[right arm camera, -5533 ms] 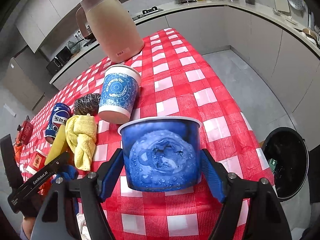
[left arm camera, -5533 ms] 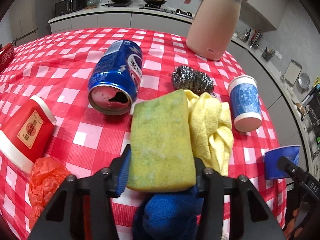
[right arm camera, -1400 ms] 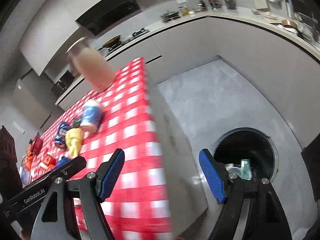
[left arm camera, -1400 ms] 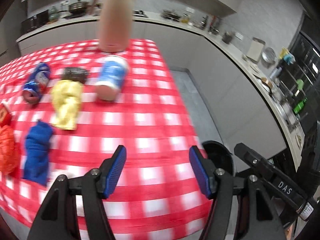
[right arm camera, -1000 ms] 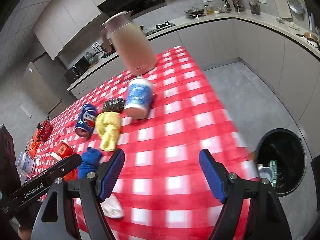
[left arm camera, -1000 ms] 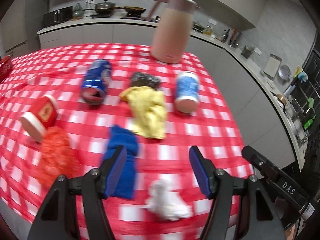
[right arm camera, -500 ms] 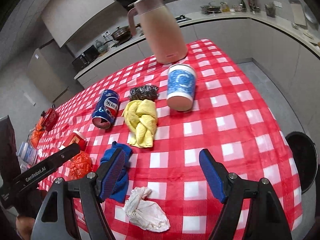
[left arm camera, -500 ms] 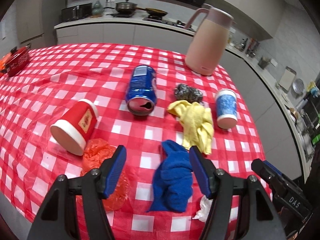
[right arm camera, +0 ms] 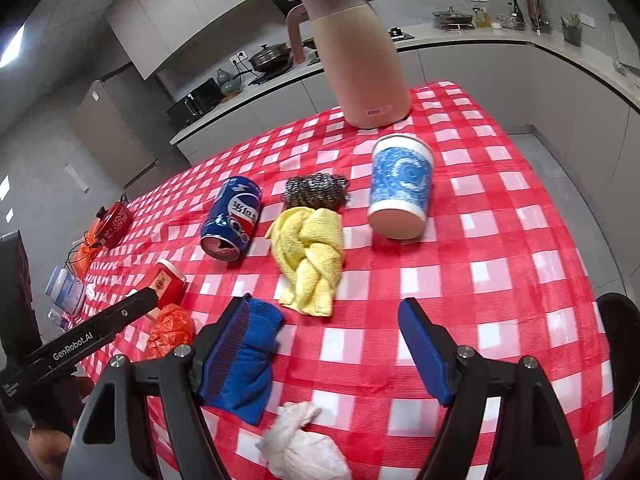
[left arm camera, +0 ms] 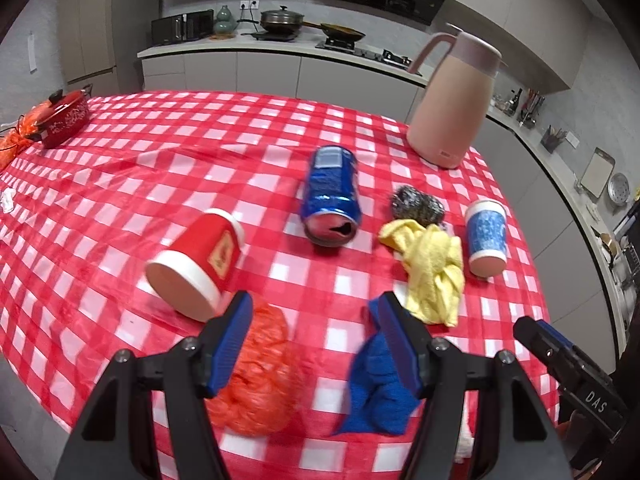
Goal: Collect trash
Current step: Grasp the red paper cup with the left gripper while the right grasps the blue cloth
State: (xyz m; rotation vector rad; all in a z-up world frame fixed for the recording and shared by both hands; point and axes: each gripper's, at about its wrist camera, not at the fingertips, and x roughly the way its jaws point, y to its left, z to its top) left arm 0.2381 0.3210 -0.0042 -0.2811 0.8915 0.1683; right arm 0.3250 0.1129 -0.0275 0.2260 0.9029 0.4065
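Both of my grippers have swung back from the bin side to face the table again, and the sponge and the blue tub that they carried earlier are gone from between the pads. Largest in view is the pink jug, standing upright at the far end of the checked cloth; I judge it no trash. Nearer lie the blue can on its side with its open end toward me, the red cup tipped over to its left, and the blue-patterned cup lying on its side, rim toward me, near the far right edge. Between them sit the yellow cloth, touching the steel scourer behind it, then the blue cloth and the orange plastic bag close under my pads, and smallest, the white crumpled tissue at the near edge. My left gripper is spread and empty over the gap between the bag and the blue cloth; my right gripper is spread wider, also empty. The black bin shows past the table's right edge. I judge I am choosing the next pieces: lowering the left onto the orange bag, the right onto the tissue, then closing gently.
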